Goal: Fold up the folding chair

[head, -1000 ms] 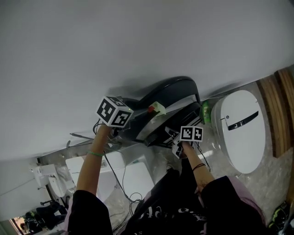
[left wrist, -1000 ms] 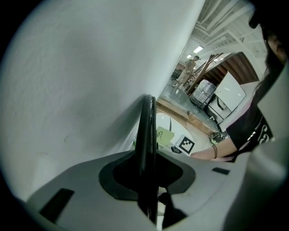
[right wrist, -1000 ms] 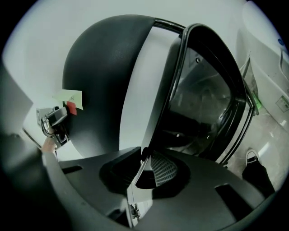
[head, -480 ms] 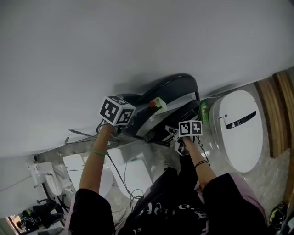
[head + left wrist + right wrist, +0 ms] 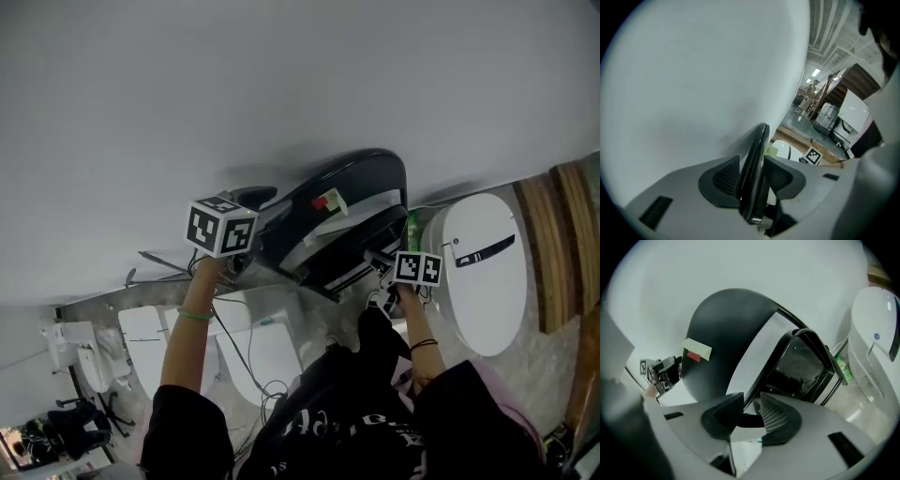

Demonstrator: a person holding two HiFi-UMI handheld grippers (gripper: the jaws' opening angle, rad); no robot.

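Observation:
The black folding chair (image 5: 349, 183) leans nearly flat against the white wall, a green-and-red sticky note (image 5: 328, 200) on its back. My left gripper (image 5: 246, 253) is at the chair's left rim. In the left gripper view that glossy rim (image 5: 761, 138) runs between the pads of the left gripper (image 5: 752, 174); the jaws have just been opening wide and the pads do not press. My right gripper (image 5: 380, 265) is at the chair's lower right. There a thin black frame tube (image 5: 764, 363) passes between the right gripper's (image 5: 751, 411) pads, which hold it though the jaws have just been opening slightly.
A white toilet lid (image 5: 487, 262) stands right of the chair, with a green bottle (image 5: 412, 227) between them. More white toilet parts (image 5: 267, 352) and cables lie below. Wooden planks (image 5: 567, 234) are at the far right. A person (image 5: 811, 88) stands far off.
The chair has tipped up closer to the wall. My left gripper has shifted left and up along its rim. My right gripper has moved right with the frame.

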